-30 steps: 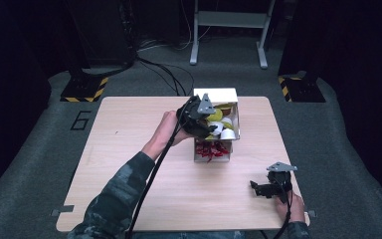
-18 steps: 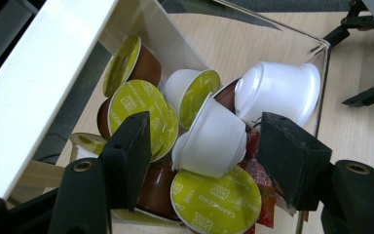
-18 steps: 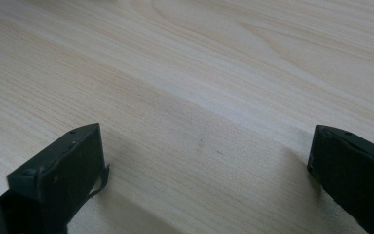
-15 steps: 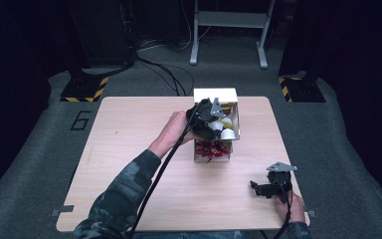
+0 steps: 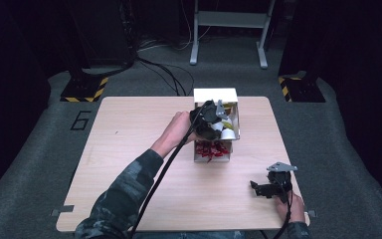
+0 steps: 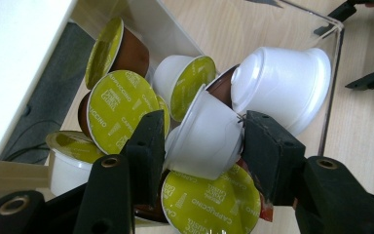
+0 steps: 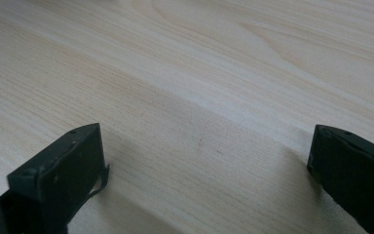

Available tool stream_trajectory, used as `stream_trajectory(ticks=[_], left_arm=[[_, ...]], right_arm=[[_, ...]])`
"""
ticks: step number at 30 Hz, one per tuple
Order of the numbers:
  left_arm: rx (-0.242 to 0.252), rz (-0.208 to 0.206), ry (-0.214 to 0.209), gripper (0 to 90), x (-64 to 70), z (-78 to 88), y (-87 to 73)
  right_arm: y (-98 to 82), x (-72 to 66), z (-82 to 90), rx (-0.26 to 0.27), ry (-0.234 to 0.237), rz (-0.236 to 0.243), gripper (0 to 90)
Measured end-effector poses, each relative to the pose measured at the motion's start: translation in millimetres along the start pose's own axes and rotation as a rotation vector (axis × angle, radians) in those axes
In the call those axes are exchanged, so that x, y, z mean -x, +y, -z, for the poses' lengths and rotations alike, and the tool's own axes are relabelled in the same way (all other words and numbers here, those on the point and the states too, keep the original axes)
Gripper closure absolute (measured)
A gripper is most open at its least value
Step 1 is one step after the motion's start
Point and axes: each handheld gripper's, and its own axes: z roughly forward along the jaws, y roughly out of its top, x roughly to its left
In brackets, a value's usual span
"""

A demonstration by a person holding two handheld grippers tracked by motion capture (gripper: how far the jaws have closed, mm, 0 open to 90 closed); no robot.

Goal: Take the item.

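Left gripper [image 6: 202, 141]: we see its jaws, which have just been closing, pinching a white capsule [image 6: 204, 134] from both sides, pads touching its wall.
Capsule pointing: lying on its side, axis running roughly across between the jaws and tilted up; we can't make out its foil face.
Where it is: inside the clear box [image 5: 216, 130], right between the left gripper's pads, on top of the pile.
Box contents: a jumble of capsules, a green-lidded brown one [image 6: 119, 109] just left of the jaw, a big white one [image 6: 285, 83] up and right, touching ours.
Red stuff [image 5: 213, 149]: sits in the nearer compartment, too small for us to identify.
Right gripper [image 7: 204, 161]: jaws spread wide over bare table [image 7: 224, 73], nothing between them.
Hidden: the bottom of the pile is cut off behind the left jaws.
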Motion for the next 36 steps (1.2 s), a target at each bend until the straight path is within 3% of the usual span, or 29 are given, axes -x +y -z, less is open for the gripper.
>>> stream_trajectory(ticks=[6,7,10,14,19,21,25,30,34,36], left_arm=[[0.005,0.0,-0.006,56.1,0.3,0.0,0.3],[0.018,0.009,-0.016,63.4,-0.4,1.1,-0.3],[0.016,0.006,-0.004,68.6,-1.4,0.9,-1.8],[-0.002,0.008,0.0,62.8,-0.6,-3.5,-2.1],[0.015,0.029,0.027,70.4,-0.8,0.9,-0.9],[-0.008,0.033,0.05,68.8,0.6,-0.3,0.2],[-0.035,0.041,0.081,55.0,4.4,-7.7,3.4],[-0.04,0.054,0.12,53.1,7.2,-12.8,6.7],[-0.079,0.036,0.152,53.2,10.8,-17.5,7.7],[-0.071,0.037,0.157,55.8,12.4,-18.1,8.0]], right_arm=[[-0.1,0.2,0.1,0.0,0.001,0.002,0.0],[0.0,0.1,0.0,0.0,0.001,0.001,0.0],[0.0,0.1,0.1,-0.001,0.001,0.001,0.0],[-0.1,0.1,0.0,0.0,0.001,0.001,0.0],[0.0,0.1,0.0,0.0,0.001,0.001,0.0],[0.0,0.1,0.0,0.0,0.001,0.001,0.0],[0.0,0.1,0.1,-0.001,0.001,0.001,0.0],[-0.1,0.2,0.1,-0.001,0.001,0.002,0.0],[0.0,0.1,0.0,0.0,0.001,0.0,0.0],[-0.1,0.2,0.1,0.0,0.001,0.002,0.0]])
